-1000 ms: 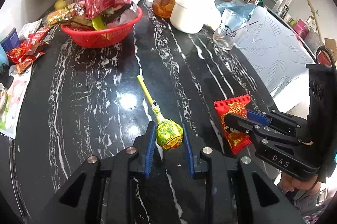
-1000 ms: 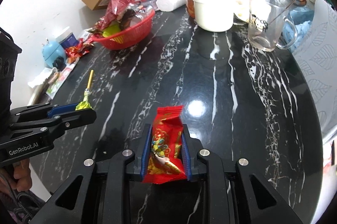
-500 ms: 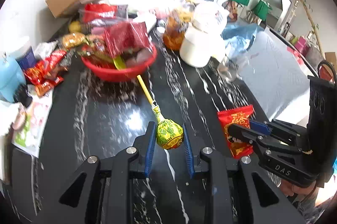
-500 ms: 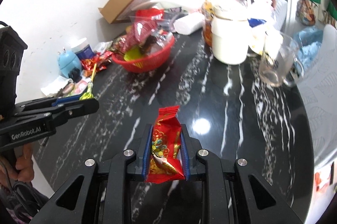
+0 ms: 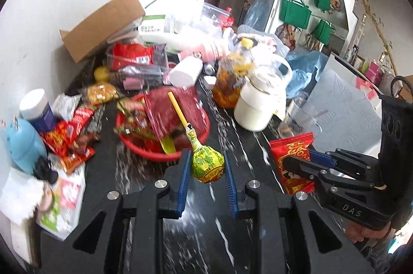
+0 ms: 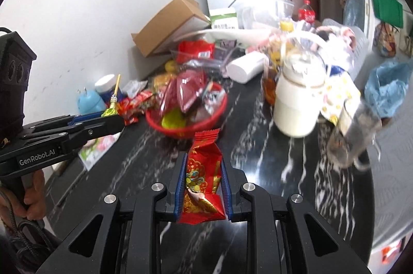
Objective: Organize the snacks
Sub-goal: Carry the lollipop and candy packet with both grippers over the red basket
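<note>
Black marble-patterned table (image 5: 108, 170) carries the scene, with white veining visible in both views. Left gripper (image 5: 207, 167) is clenched on a lollipop (image 5: 207, 164), its blue pads pressing either side of the yellow-green wrapped head; the yellow stick slants up and away over the basket (image 5: 144, 152). Lollipop is held above the table, just short of the basket's near rim. Right gripper (image 6: 202, 183) is clenched on a red packet (image 6: 204, 178), pads bearing on both long edges, the packet's crimped top standing clear ahead of the fingertips and its lower end hanging below them. Packet is likewise off the table, near the basket's front rim as seen from the right wrist. Red basket is heaped with snack wrappers, a large dark-red pouch (image 5: 173, 111) on top. Loose red wrappers (image 5: 67, 139) lie on the table left of the basket, beside a blue figure (image 5: 23, 142) and a white-capped jar (image 5: 37, 109). White jug (image 6: 296, 106) stands right of the basket, with a glass mug (image 6: 353, 137) nearer the table edge. Cardboard box (image 5: 100, 23) leans against the wall behind the clutter. Background is motion-blurred in both views; finer detail of the basket contents cannot be determined.
</note>
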The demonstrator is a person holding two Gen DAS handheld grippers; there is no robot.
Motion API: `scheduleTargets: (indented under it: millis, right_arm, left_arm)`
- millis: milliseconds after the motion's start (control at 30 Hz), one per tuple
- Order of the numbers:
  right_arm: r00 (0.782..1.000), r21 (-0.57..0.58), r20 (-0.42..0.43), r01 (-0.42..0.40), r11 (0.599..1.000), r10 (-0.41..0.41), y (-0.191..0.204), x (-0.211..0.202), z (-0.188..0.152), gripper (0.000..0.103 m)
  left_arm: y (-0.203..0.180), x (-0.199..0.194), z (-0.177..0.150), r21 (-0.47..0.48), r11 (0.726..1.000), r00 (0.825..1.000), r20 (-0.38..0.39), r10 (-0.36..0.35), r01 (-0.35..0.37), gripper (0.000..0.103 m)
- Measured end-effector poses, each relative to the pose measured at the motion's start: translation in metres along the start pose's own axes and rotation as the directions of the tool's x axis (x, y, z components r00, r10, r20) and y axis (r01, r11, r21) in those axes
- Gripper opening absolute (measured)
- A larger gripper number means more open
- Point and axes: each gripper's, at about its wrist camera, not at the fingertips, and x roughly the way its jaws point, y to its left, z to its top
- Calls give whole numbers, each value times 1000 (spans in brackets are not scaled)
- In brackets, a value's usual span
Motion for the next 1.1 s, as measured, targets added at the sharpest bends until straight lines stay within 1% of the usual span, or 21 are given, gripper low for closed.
scheduleTargets:
  millis: [333,600,700,833,1033,1100]
  right_arm:
    - [998,-36,60,-4,999,6,-7,30,58,24]
    - [997,-77,76,-14,997,20,-13,76,102,24]
    - [997,-91,74,-15,996,22,-15,92,113,24]
    - [997,-107,62,-37,994,43,-15,112,125,24]
    - [997,-116,44,-61,991,66,-10,133,131,24]
    - [997,-113,37,-68,991,72,-9,139,130,24]
  left_arm:
    - [31,24,51,7,999,997,69,42,-42,25]
    - [57,56,91,26,998,993,96,63,-65,25]
    - [67,75,101,37,997,994,80,69,-72,25]
    - [81,97,104,21,998,997,49,64,-65,25]
    - [100,131,100,-1,998,998,-24,64,-64,25]
    - [104,141,99,-5,998,998,-37,57,-57,25]
